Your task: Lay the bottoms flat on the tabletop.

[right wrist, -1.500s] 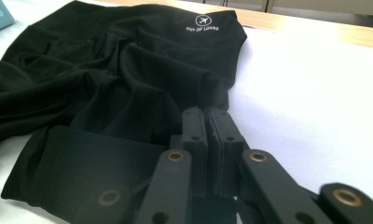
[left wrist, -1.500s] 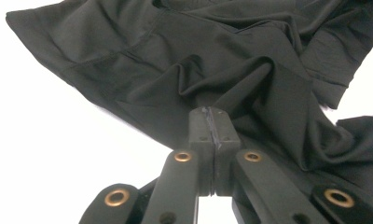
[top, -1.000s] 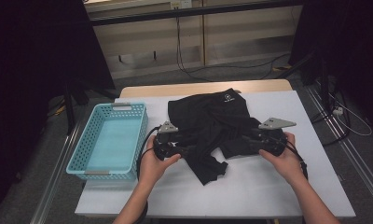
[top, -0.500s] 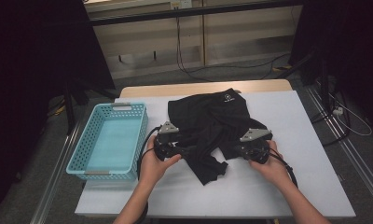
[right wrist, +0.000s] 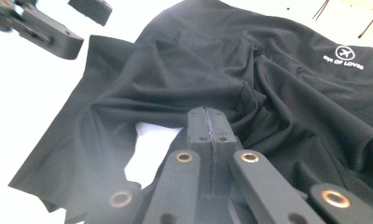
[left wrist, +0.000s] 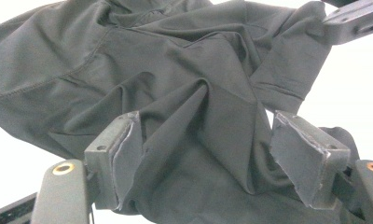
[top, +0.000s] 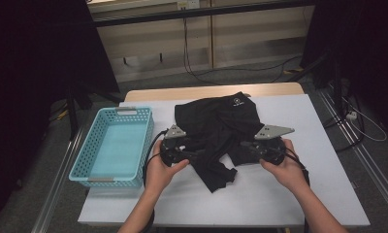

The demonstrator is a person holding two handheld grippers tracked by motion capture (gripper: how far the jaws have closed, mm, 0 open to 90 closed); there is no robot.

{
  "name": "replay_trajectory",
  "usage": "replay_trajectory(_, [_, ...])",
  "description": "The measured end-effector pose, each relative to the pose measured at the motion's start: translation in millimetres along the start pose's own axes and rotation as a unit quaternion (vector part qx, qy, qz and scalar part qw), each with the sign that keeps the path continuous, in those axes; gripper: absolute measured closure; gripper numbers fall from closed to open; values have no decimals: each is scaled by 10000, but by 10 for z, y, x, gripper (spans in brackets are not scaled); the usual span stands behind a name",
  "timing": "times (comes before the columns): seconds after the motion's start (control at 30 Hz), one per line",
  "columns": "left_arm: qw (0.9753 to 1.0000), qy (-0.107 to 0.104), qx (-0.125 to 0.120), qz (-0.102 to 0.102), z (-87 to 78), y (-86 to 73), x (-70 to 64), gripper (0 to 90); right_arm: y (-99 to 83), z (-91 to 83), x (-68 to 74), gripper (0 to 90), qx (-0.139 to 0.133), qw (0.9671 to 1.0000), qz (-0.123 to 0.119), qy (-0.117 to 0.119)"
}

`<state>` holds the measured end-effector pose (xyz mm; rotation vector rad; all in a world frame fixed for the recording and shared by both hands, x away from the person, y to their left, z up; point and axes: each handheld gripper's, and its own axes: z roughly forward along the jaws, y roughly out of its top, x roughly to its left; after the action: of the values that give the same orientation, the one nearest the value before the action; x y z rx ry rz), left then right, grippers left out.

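Left hand-held gripper (top: 189, 154) is held at the left edge of the black garment (top: 216, 131), its jaws spread wide apart with a fold of cloth lying between them but not pinched, as is seen in the left gripper view (left wrist: 217, 158). Farther left on the table (top: 308, 194), a light blue mesh basket (top: 92, 167) is set lengthwise, well apart from the garment; nothing is seen inside it, and its floor is bare. At the middle of the table the garment is spread in a crumpled heap, with a small white logo (top: 237, 101) near its far edge and one loose end trailing toward the person. At the right, the right hand-held gripper (top: 248, 149) is held against the garment's right side; in the right gripper view its jaws (right wrist: 208, 126) are pressed together, and whether cloth is caught between them cannot be told. A grey three-cornered plate is carried on top of each hand-held gripper. The table is covered in white, with a strip of pale wood showing along its far edge. Beyond it, a grey floor with trailing cables and a low pale wall are seen, with dark curtains at both sides.
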<state>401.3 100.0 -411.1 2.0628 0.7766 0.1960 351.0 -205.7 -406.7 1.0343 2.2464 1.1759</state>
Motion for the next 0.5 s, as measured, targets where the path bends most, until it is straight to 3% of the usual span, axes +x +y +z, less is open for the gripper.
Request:
replay_trajectory(0.17, [10000, -33, 50, 50, 0, 0, 2, 238, -177, 145, -53, 631, 413, 9989, 190, -101])
replay_trajectory(0.3, [9999, -48, 98, 46, 6, 4, 2, 197, -316, 259, -37, 536, 808, 9965, 124, -168])
replay_trajectory(0.37, [9999, -25, 143, 30, 4, 2, 1, 183, -361, 301, -59, 532, 914, 9953, 105, -290])
replay_trajectory(0.43, [9998, -15, 173, 4, 5, -2, 8, 166, -388, 316, -91, 555, 835, 9958, 330, -169])
replay_trajectory(0.5, [9999, -13, 168, -23, 9, -8, 8, 162, -388, 304, -107, 701, 836, 9956, 418, -112])
